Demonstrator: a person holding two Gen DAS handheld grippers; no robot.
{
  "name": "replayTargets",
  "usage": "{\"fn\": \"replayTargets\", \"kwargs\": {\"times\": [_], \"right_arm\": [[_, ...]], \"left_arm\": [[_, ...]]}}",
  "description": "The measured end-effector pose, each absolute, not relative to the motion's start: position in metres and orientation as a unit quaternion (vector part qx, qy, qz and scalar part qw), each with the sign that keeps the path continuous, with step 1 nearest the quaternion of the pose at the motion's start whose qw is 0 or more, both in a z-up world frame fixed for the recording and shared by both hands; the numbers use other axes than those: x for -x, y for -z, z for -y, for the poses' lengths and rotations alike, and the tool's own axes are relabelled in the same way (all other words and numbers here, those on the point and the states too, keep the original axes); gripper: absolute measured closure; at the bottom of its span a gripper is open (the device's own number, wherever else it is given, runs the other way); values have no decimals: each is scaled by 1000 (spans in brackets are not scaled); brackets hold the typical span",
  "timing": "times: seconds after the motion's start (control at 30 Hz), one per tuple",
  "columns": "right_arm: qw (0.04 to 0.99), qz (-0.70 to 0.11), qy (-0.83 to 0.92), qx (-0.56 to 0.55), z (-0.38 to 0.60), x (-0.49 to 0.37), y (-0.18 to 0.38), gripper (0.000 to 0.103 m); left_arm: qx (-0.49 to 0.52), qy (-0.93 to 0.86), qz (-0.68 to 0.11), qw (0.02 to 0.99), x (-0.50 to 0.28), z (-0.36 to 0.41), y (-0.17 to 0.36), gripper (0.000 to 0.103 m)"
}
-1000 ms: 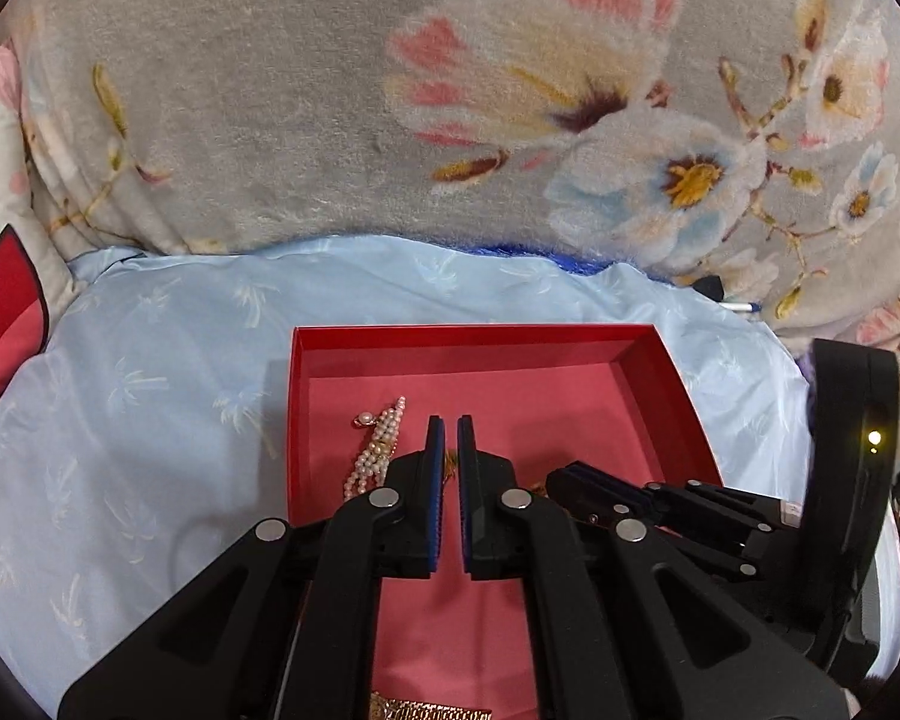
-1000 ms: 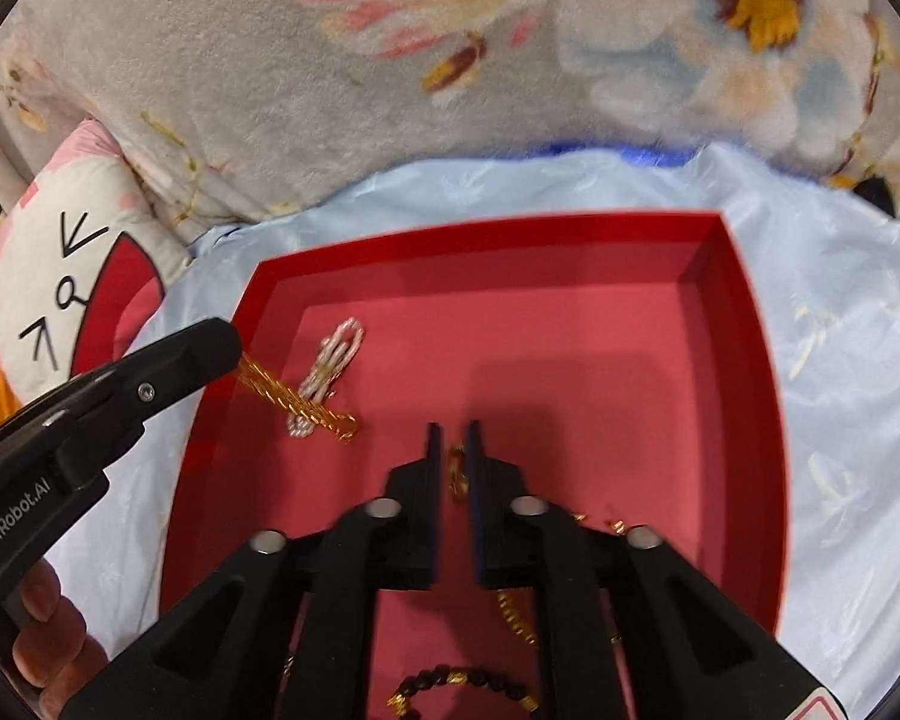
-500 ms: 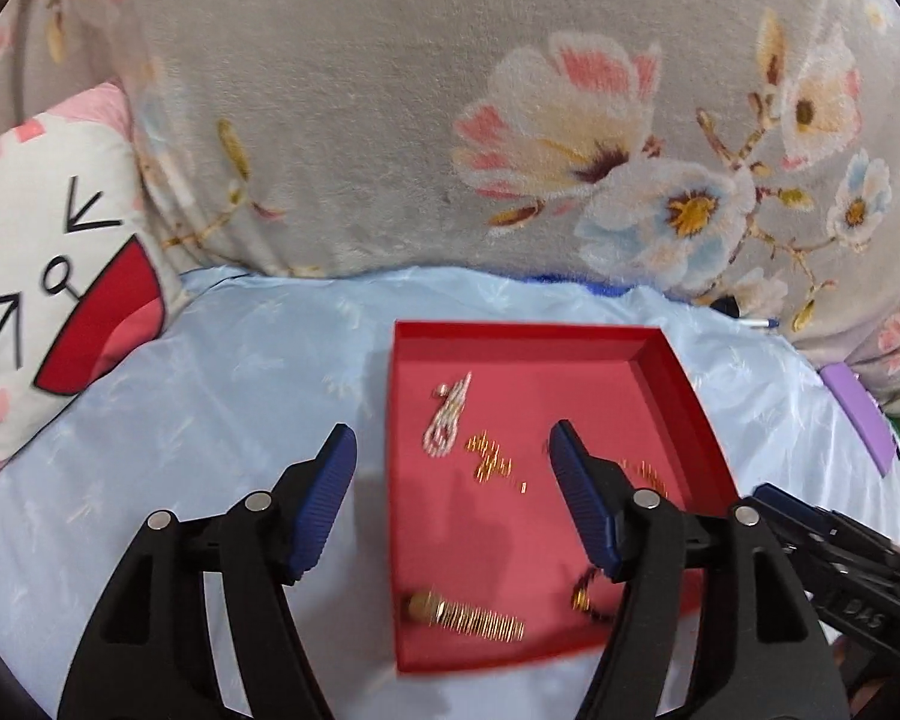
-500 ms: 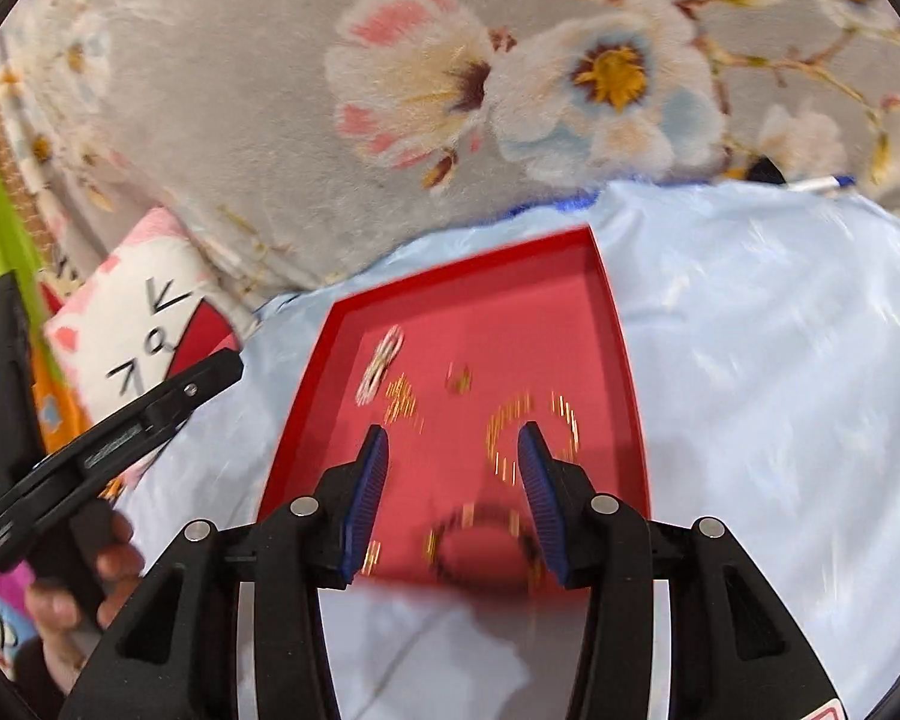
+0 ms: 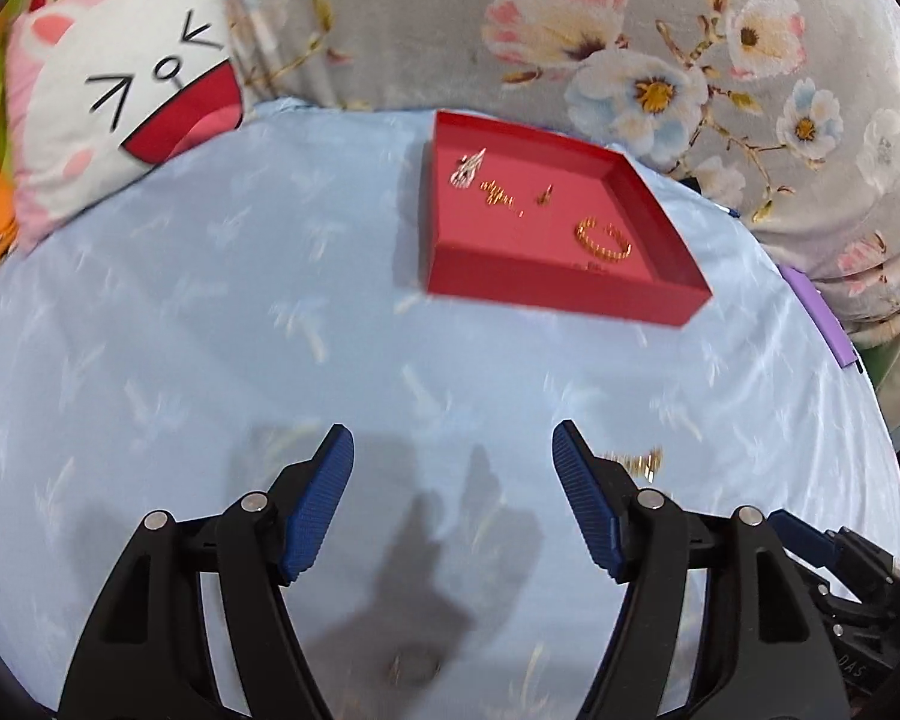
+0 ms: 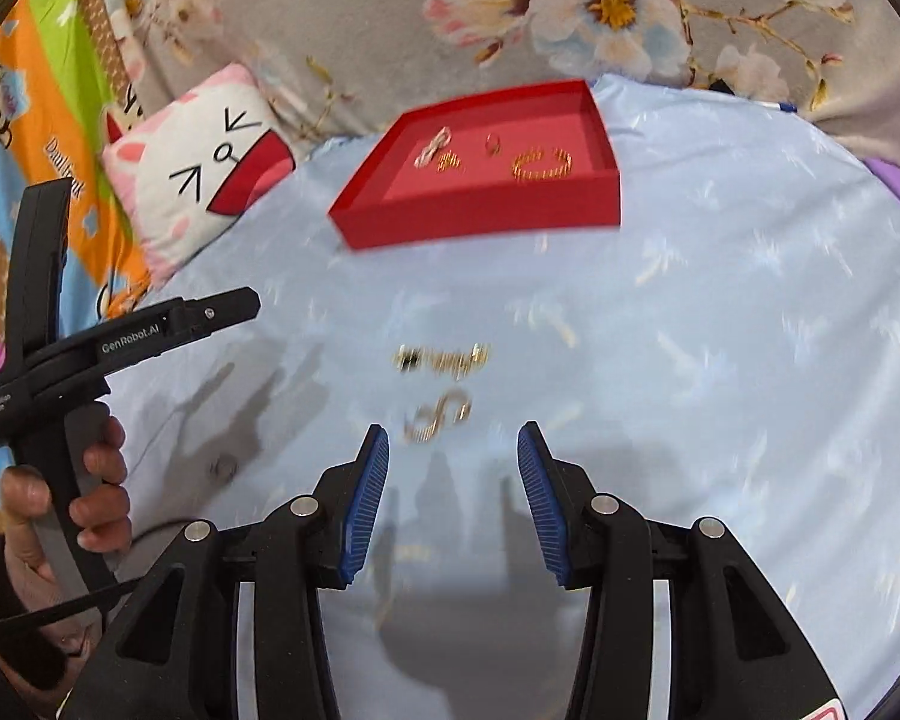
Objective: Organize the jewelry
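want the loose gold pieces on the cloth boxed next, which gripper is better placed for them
Right. The right hand-held gripper is open, with the gold pieces just ahead of its jaws. The left hand-held gripper faces bare cloth.

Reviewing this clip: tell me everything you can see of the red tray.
The red tray is a shallow, open rectangular box with low upright walls and a pinkish-red floor; it looks like cardboard. It lies flat on the pale blue cloth, at its far side near the floral blanket. Inside lie a pearl piece, small gold bits, a small ring-like piece and a gold chain loop. Neither gripper touches it.
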State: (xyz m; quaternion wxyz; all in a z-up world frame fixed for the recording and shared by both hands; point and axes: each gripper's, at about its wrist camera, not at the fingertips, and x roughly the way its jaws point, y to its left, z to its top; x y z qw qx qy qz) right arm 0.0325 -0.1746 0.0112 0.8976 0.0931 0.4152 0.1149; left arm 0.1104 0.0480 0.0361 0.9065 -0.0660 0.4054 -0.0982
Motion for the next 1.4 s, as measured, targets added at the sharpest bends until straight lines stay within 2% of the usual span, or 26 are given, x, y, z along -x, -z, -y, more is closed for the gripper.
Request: {"fn": "replayTargets", "kwargs": {"times": [0.4, 0.57, 0.73, 0.8, 0.9, 1.4], "right_arm": [[889, -432, -114, -100, 158, 10, 8, 58], [889, -432, -115, -98, 155, 8, 7, 58], [889, -435, -108, -98, 156, -3, 8, 58], [889, -435, -104, -98, 157, -10, 8, 58], [891, -433, -97, -93, 157, -23, 7, 58], [890, -444, -87, -64, 151, -109, 16, 58]], "left_arm": [[-10, 72, -422, 904, -47, -53, -2, 38], [-15, 73, -438, 896, -46, -52, 14, 50], [-31, 68, -426, 901, -43, -47, 15, 56], [-30, 69, -423, 903, -44, -47, 15, 71], [-30, 70, -420, 904, -46, -46, 14, 84], [0, 76, -422, 904, -55, -57, 5, 85]]}}
